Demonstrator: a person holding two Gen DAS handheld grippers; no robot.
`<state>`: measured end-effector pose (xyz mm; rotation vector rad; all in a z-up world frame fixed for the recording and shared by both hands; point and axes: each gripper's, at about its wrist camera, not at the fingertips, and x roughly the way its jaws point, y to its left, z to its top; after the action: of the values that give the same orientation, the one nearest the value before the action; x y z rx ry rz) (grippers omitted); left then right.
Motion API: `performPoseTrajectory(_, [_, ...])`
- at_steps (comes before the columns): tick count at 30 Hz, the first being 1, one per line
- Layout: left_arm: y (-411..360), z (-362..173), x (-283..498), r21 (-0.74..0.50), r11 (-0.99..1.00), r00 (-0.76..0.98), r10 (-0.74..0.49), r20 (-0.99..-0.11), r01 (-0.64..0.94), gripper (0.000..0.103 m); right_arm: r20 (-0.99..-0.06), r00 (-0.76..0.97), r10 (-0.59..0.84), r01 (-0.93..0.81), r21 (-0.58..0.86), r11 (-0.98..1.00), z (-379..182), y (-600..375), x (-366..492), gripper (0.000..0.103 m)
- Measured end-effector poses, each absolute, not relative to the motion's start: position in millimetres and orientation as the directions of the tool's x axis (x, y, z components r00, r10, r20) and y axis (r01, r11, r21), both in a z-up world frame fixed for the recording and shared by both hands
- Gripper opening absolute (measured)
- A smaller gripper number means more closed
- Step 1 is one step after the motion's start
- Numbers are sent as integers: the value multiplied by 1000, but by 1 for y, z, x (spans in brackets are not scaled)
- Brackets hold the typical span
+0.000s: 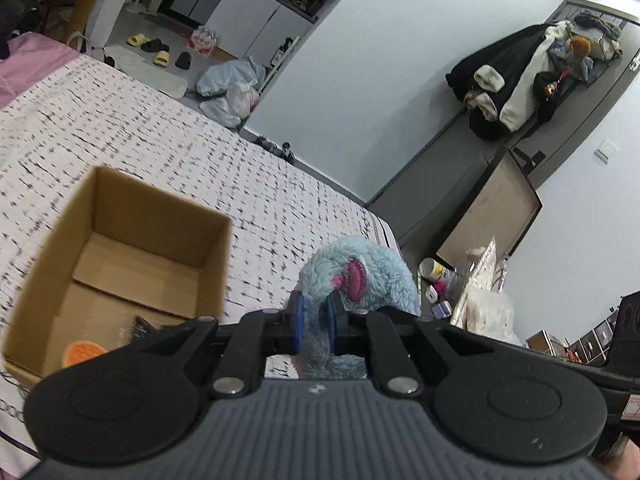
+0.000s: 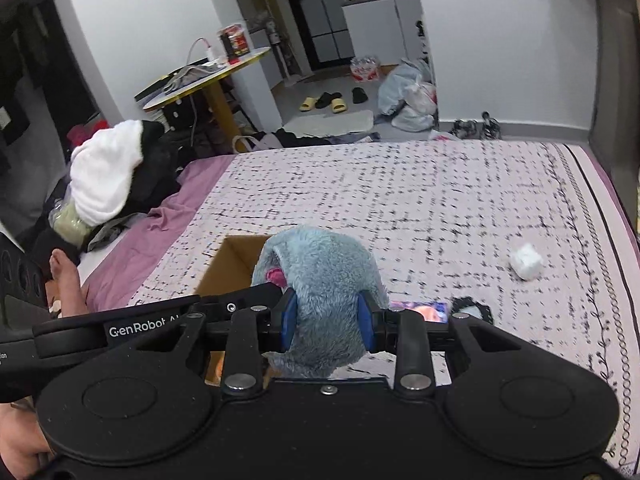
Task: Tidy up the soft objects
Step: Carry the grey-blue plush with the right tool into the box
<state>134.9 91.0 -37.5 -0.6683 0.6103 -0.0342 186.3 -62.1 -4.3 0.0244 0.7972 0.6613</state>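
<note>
A fluffy blue plush toy [image 1: 360, 276] with pink parts is held by both grippers above the bed. My left gripper [image 1: 314, 322] is shut on one part of it, just right of an open cardboard box [image 1: 132, 256]. My right gripper [image 2: 328, 320] is shut on the toy's body [image 2: 324, 276], which hangs in front of the same box [image 2: 232, 268]. The box holds an orange round object [image 1: 82, 352] and a dark item. A white crumpled soft object [image 2: 526, 262] lies on the bed to the right.
The bed has a white, black-flecked cover [image 2: 400, 192]. A phone [image 2: 420, 310] and a dark lacy item [image 2: 472, 312] lie by the right gripper. Clothes [image 2: 108, 176] are piled at the bed's left. A person's bare foot [image 2: 66, 276] rests at left. Clutter [image 1: 472, 288] stands beyond the bed's corner.
</note>
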Motion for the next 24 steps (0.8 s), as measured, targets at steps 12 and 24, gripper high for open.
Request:
performPoseTrajectory(12, [142, -39, 110, -568, 781, 837, -112, -535, -259, 11, -666, 473, 576, -621, 212, 755, -4, 6, 171, 31])
performPoseTrajectory(24, [184, -60, 101, -570, 735, 814, -42, -579, -367, 11, -674, 434, 598, -630, 247, 736, -26, 49, 166, 31])
